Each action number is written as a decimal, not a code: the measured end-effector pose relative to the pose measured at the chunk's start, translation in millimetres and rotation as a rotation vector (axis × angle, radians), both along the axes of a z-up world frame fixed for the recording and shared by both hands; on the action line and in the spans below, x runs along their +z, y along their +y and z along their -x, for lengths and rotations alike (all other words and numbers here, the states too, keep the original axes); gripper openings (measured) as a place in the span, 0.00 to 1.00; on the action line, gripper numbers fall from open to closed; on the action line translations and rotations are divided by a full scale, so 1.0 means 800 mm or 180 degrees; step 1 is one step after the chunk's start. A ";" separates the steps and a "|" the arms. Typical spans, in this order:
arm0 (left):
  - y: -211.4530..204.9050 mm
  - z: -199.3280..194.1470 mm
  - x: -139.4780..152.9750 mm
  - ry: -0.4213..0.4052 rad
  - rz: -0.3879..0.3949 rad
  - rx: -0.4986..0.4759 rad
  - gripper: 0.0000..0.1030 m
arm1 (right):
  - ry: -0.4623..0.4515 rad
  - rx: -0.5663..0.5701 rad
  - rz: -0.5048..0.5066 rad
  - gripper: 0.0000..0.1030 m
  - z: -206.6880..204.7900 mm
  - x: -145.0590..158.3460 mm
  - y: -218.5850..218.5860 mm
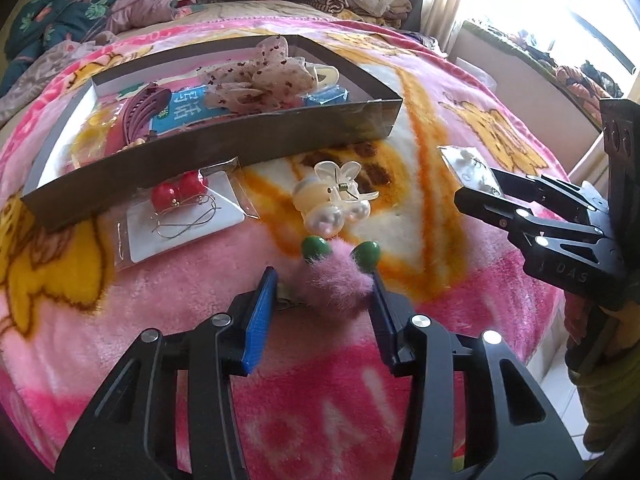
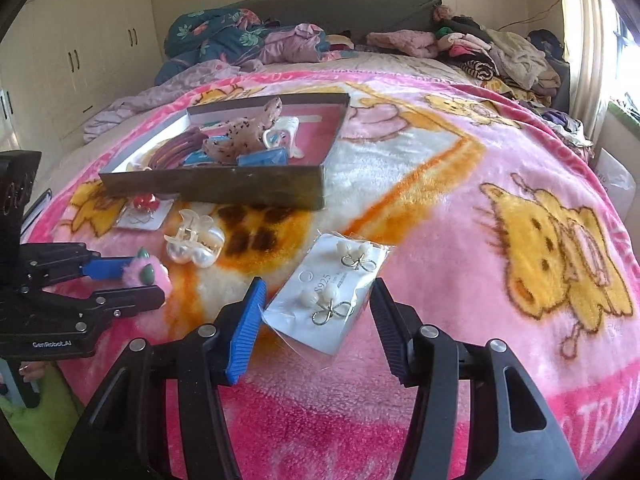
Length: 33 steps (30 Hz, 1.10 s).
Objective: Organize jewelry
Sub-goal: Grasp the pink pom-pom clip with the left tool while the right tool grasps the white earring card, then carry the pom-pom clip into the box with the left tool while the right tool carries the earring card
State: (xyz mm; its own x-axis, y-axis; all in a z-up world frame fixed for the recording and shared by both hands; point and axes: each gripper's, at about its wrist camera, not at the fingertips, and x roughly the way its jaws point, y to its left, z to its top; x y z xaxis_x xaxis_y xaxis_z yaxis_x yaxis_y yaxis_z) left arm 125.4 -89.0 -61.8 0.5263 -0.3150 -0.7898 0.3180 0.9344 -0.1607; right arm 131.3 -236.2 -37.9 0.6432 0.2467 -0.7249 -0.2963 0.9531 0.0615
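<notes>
A pink fluffy hair clip with two green balls (image 1: 340, 276) lies on the pink blanket between the open fingers of my left gripper (image 1: 324, 280); it also shows in the right wrist view (image 2: 150, 274). My right gripper (image 2: 318, 292) is open around a clear packet of white pearl bow earrings (image 2: 326, 292), seen in the left wrist view too (image 1: 472, 170). A pearl claw clip (image 1: 336, 200) and a card with red ball earrings (image 1: 182, 208) lie in front of the flat open box (image 1: 224, 144), which holds a purple claw clip, a floral scrunchie and blue packets.
Piles of clothes (image 2: 480, 48) and a floral duvet (image 2: 224, 36) lie at the bed's head. White wardrobes (image 2: 80, 40) stand at the left. A window and curtain (image 1: 540, 8) are at the right, beyond the bed's edge.
</notes>
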 end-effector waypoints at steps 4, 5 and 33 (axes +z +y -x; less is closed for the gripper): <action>0.002 0.004 0.005 -0.0029 0.0026 0.0006 0.34 | -0.0033 0.0030 -0.0013 0.50 0.003 0.007 0.005; 0.003 0.006 0.008 -0.0044 0.0039 0.0004 0.34 | -0.0041 0.0041 -0.0018 0.50 0.004 0.009 0.006; 0.140 -0.006 0.076 -0.0405 0.0402 0.0916 0.34 | -0.0247 0.0540 -0.0053 0.50 -0.016 0.057 0.102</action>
